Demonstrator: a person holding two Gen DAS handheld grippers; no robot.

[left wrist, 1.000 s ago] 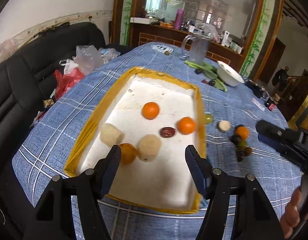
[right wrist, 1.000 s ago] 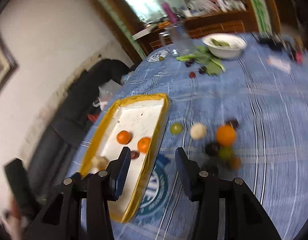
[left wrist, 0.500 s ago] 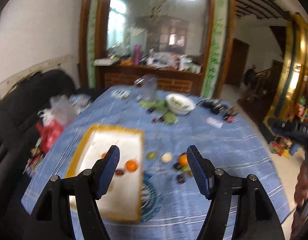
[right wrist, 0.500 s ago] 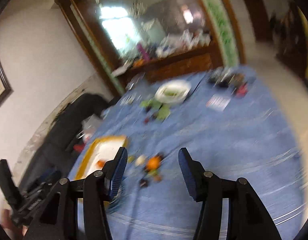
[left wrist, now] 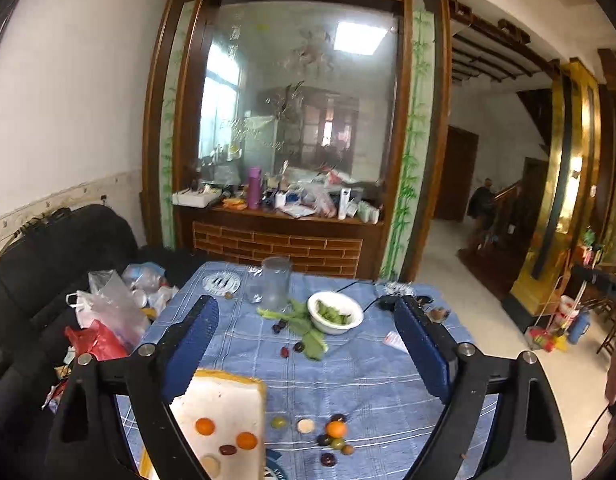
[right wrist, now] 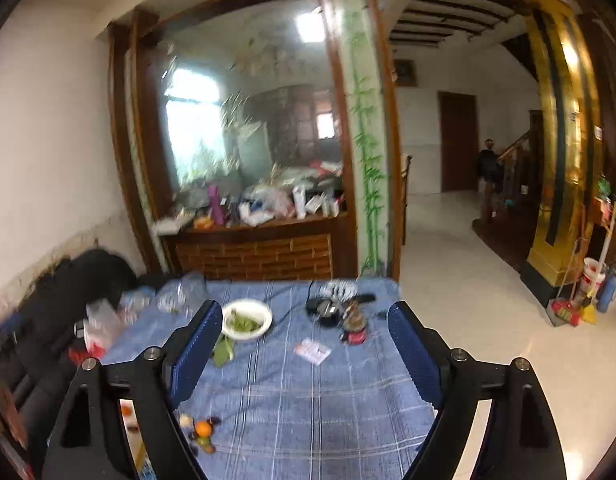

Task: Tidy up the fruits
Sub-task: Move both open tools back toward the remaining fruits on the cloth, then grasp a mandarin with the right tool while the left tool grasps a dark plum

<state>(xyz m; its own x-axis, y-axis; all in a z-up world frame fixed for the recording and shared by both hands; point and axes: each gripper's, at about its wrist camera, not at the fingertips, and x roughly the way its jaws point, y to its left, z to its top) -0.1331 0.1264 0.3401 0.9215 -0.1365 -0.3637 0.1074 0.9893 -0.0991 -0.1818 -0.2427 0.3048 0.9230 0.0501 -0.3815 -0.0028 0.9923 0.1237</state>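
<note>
**Left wrist view: fruit half sorted, both tongs empty and spreading**

Left wrist camera looks out over the worktop [left wrist: 348, 372], which has a blue checked cloth. The left tongs [left wrist: 306, 344] are wide apart and opening, nothing between the blue pads, well above the fruit. Bottom left is the yellow-rimmed tray [left wrist: 228, 404] with a white floor, but the tongs' arm and the frame edge cut a good part of it off. On it I can make out two oranges [left wrist: 205, 426], a dark red date-looking fruit [left wrist: 227, 449] and a pale round one [left wrist: 210, 465] that's half cropped.

Just right of the tray, loose on the cloth: a green fruit [left wrist: 279, 423], a pale round fruit [left wrist: 306, 426], and a small cluster [left wrist: 334, 438] with an orange on top and dark and greenish bits around it. Too small to say what those are.

Further back sit a white bowl [left wrist: 335, 312] of green stuff, some leaves [left wrist: 304, 328] with a few dark fruits beside them, and a clear jug [left wrist: 274, 282].

Right wrist view is blurrier. The right tongs [right wrist: 304, 346] are also spread wide and opening, holding nothing. The fruit cluster [right wrist: 202, 432] shows only at the bottom left, partly behind the left finger, and the tray is nearly all hidden behind it. A small card [right wrist: 313, 351] lies on the cloth with print I can't read. A round logo on the cloth's far end is unreadable too.
</note>
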